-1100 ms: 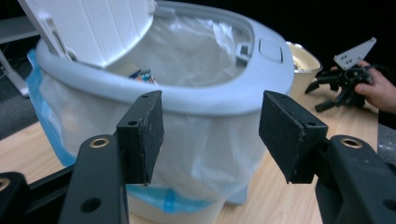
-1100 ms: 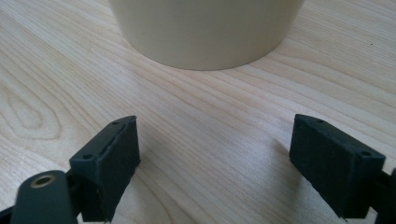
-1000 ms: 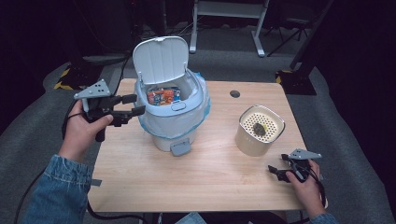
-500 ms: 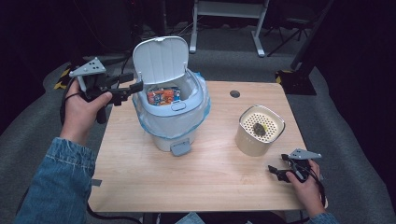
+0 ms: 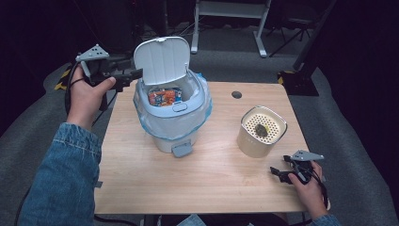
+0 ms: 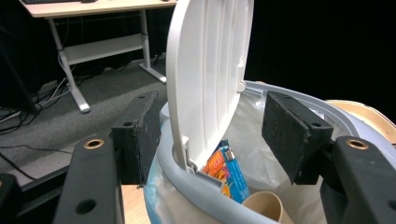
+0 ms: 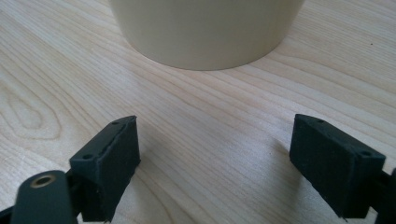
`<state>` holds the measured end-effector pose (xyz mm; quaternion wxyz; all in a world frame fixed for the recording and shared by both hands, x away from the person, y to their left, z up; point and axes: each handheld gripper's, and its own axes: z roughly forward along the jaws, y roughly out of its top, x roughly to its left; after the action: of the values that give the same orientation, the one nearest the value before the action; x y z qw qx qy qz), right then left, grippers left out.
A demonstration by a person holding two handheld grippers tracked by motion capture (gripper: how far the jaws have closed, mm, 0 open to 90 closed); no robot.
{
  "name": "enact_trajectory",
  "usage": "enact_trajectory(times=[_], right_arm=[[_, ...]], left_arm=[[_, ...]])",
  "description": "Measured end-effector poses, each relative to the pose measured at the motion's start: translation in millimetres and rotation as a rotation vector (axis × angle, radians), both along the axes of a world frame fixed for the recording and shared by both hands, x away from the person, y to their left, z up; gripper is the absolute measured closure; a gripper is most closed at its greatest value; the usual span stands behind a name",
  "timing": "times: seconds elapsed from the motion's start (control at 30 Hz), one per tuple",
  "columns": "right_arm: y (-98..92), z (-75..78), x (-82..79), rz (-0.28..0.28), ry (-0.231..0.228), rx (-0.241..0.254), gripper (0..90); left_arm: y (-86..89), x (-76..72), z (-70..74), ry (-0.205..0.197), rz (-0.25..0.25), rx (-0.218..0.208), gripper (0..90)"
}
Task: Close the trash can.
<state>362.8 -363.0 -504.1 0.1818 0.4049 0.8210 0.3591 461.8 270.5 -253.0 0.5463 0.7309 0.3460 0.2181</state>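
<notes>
A white pedal bin (image 5: 171, 125) with a blue liner stands mid-table, its lid (image 5: 162, 59) raised upright. Inside lie an orange and blue snack packet (image 5: 162, 96) and a paper cup (image 6: 264, 207). My left gripper (image 5: 134, 74) is held at the lid's left edge. In the left gripper view the lid (image 6: 205, 79) stands between its pads (image 6: 144, 135), which do not press on it; its jaws have just been opening. My right gripper (image 5: 281, 172) rests open on the table just in front of a beige perforated-top container (image 5: 261, 134), nothing between its pads (image 7: 112, 158).
The wooden table (image 5: 207, 188) has a cable hole (image 5: 236, 94) at the back right. The bin's pedal (image 5: 182, 149) sticks out towards me. A dark lump lies on the beige container's top (image 5: 261, 130). A white desk frame (image 5: 230, 19) stands on the floor behind.
My left hand has risen and moved back along the bin's left side, up to the raised lid's edge. The right hand has not moved.
</notes>
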Motion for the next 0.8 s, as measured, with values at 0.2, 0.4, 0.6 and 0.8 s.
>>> enact_trajectory(times=[0.2, 0.4, 0.6, 0.8], right_arm=[[0.0, 0.0, 0.0, 0.000, 0.000, 0.000, 16.1], [0.0, 0.0, 0.0, 0.000, 0.000, 0.000, 16.1], [-0.1, 0.0, 0.0, 0.001, 0.000, -0.001, 16.1], [0.0, 0.0, 0.0, 0.000, 0.000, 0.000, 16.1]], left_arm=[[-1.1, 8.4, 1.0, -0.008, -0.024, -0.026, 36.8], [-4.0, 10.5, 0.2, -0.006, -0.050, -0.034, 39.3], [-3.9, 4.4, 3.5, 0.012, -0.038, -0.011, 38.7], [-5.9, -5.9, 1.9, 0.037, -0.082, 0.027, 38.1]])
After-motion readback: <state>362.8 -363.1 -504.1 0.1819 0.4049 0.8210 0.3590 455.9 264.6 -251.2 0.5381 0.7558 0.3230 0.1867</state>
